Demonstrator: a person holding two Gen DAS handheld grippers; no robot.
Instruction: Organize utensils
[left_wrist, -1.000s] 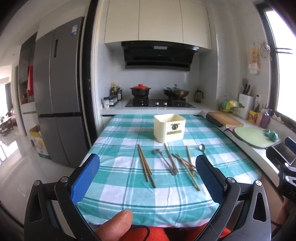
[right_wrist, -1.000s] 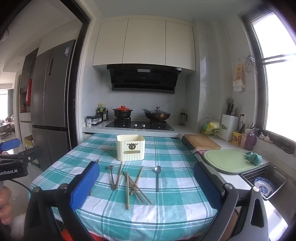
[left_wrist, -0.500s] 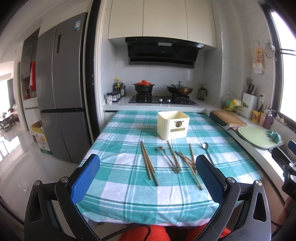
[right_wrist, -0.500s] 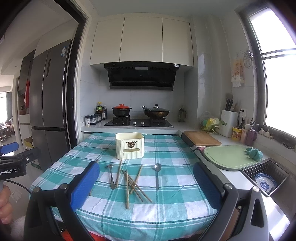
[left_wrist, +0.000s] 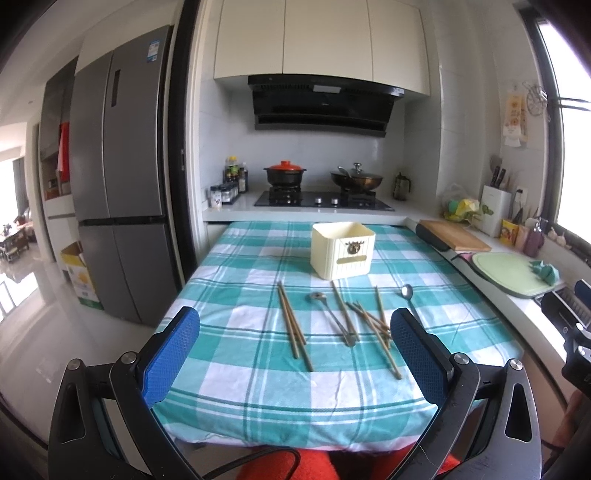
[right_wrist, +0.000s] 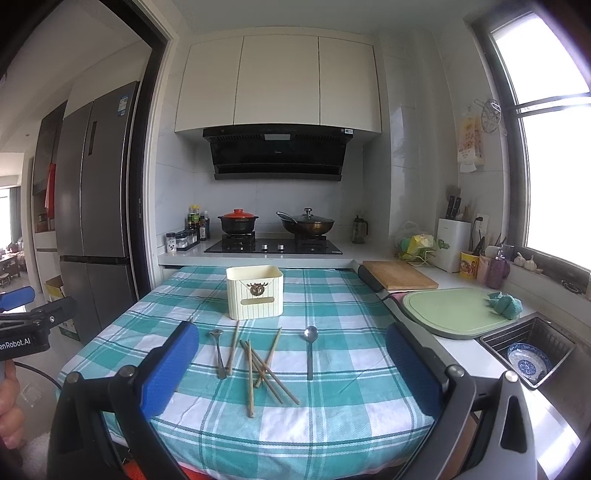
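- Both grippers hang in the air at the near edge of the table (left_wrist: 229, 406), and neither one touches anything.
- Left gripper (left_wrist: 295, 354) has its two blue pads (left_wrist: 171, 354) spread wide apart, with nothing between them.
- Right gripper (right_wrist: 291, 365) is spread wide too, and its blue pads (right_wrist: 168, 373) hold nothing.
- A cream utensil box (left_wrist: 342, 249) stands upright on the checked tablecloth (right_wrist: 332, 424), and it is the landmark for the rest.
- A pair of wooden chopsticks (left_wrist: 293, 325) lies in front of the box, toward its left side.
- A small metal spoon (right_wrist: 218, 350) lies in front of the box, just beside one single chopstick (right_wrist: 233, 347).
- A loose pile of crossed chopsticks (right_wrist: 266, 369) lies in front of the box, a bit nearer to the grippers.
- Another metal spoon (right_wrist: 310, 350) lies alone in front of the box, toward its right side.
- Behind the box is the stove (right_wrist: 273, 245) with a red-lidded pot (right_wrist: 238, 221) and a wok (right_wrist: 306, 223).
- To the right of the box, on the counter, sit a wooden cutting board (right_wrist: 399, 280) and a green board (right_wrist: 454, 312).
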